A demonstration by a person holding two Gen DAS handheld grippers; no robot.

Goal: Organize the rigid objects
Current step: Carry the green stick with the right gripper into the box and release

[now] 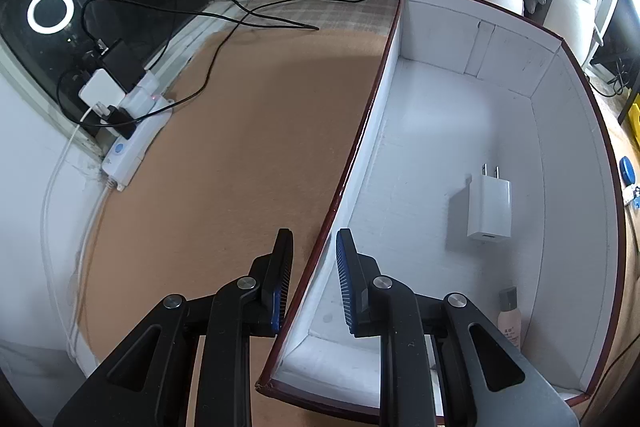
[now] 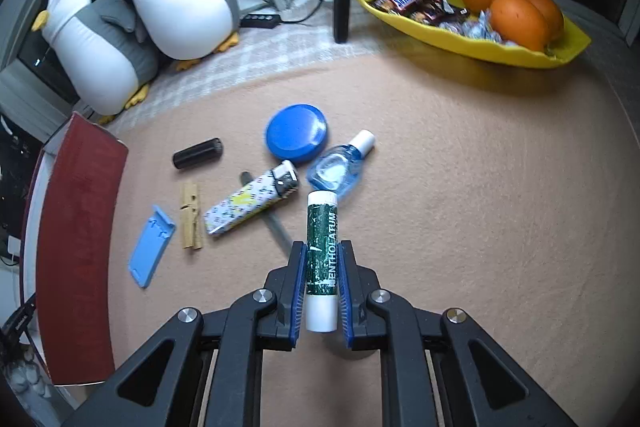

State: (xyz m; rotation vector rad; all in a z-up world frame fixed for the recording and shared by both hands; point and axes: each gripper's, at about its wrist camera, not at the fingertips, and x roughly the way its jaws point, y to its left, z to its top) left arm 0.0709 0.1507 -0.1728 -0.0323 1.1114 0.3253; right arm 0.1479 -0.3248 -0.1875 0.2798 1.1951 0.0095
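Two pads of the right gripper (image 2: 322, 279) pinch the green lip balm tube (image 2: 322, 259) above the tan mat (image 2: 460, 207), with the lighter (image 2: 252, 199) and blue bottle (image 2: 340, 167) just beyond. The left gripper (image 1: 314, 259) straddles the box wall (image 1: 360, 147), jaws narrowly apart; whether they grip it is unclear. A white charger (image 1: 489, 211) lies inside.

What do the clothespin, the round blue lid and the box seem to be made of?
Clothespin: probably bare wood, pale tan and matte. Round blue lid: likely plastic, smooth with a glossy highlight. Box: seemingly cardboard, thin flat walls, matte white inside, dark red outside.
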